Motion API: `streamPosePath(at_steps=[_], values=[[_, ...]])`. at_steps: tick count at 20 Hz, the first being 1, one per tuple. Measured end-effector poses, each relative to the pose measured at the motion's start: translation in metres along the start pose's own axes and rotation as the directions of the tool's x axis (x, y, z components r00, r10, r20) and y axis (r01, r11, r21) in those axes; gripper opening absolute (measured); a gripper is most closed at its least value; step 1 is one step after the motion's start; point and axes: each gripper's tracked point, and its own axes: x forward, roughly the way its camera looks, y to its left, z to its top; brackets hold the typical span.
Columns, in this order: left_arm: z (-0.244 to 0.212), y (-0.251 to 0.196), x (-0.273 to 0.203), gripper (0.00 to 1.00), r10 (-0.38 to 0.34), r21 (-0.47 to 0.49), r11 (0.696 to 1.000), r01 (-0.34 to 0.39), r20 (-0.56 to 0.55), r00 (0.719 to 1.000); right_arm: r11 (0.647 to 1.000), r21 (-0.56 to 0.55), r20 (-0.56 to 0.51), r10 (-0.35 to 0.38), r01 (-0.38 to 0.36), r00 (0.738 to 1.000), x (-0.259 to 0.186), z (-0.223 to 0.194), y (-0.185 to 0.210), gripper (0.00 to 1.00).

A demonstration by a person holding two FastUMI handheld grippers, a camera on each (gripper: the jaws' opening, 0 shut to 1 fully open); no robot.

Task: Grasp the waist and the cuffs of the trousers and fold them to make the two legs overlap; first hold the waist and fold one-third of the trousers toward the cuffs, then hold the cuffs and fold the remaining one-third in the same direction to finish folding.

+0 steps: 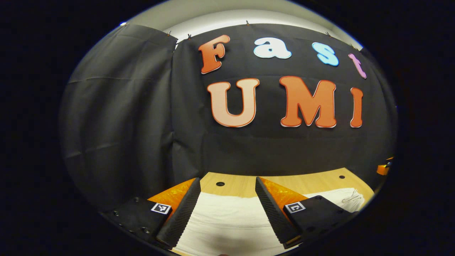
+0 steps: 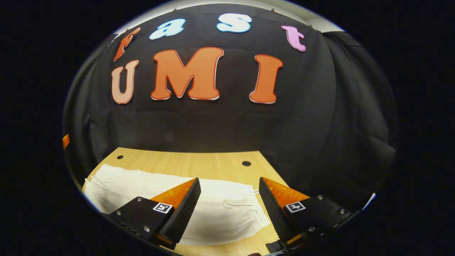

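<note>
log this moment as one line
trousers flat on table | left gripper open, above | right gripper open, above | nothing held

Trousers (image 2: 220,209) lie flat on the surface (image 2: 192,161), running across it in front of the booth wall (image 2: 213,124); I hold the right tool (image 2: 229,188) above their drawstring end, near the surface's right edge; my left tool (image 1: 227,188) sits above the other stretch of cloth, drawstring off to its right.

Each gripper, left (image 1: 227,209) and right (image 2: 229,209), has two wedge-shaped fingers with ribbed inner pads, set on dark angular blocks carrying small square black-and-white markers and round screw heads.
</note>
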Motion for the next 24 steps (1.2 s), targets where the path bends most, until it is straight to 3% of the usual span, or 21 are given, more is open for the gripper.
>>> streamPosePath(at_steps=[2, 6, 11, 14, 19, 22, 24], values=[[-0.009, 0.010, 0.003, 1.00, 0.032, 0.018, 0.999, -0.031, -0.035, 0.999, 0.996, 0.085, -0.086, 0.027, -0.020, 0.996, 0.015, -0.021, -0.003, 0.99], [-0.040, 0.028, 0.005, 0.99, 0.085, -0.003, 0.996, -0.086, -0.136, 0.987, 0.988, 0.154, -0.255, 0.018, 0.023, 0.967, 0.036, -0.069, -0.029, 0.99], [-0.076, 0.049, 0.002, 1.00, 0.165, 0.021, 0.986, -0.165, -0.244, 0.956, 0.937, 0.342, -0.430, 0.094, 0.066, 0.898, 0.056, -0.126, -0.049, 0.98], [-0.096, 0.060, -0.003, 1.00, 0.186, 0.019, 0.982, -0.189, -0.316, 0.930, 0.930, 0.351, -0.537, 0.102, 0.112, 0.838, 0.056, -0.160, -0.063, 0.95], [-0.151, 0.071, -0.004, 1.00, 0.164, -0.117, 0.961, -0.251, -0.490, 0.856, 0.906, 0.385, -0.619, 0.111, 0.177, 0.777, 0.061, -0.185, -0.066, 0.95], [-0.195, 0.071, -0.002, 0.99, 0.097, -0.225, 0.928, -0.299, -0.627, 0.773, 0.890, 0.407, -0.654, 0.128, 0.204, 0.746, 0.064, -0.195, -0.063, 0.96], [-0.210, 0.071, -0.004, 0.98, 0.068, -0.290, 0.891, -0.349, -0.675, 0.734, 0.878, 0.422, -0.665, 0.132, 0.225, 0.735, 0.068, -0.199, -0.060, 0.95]])
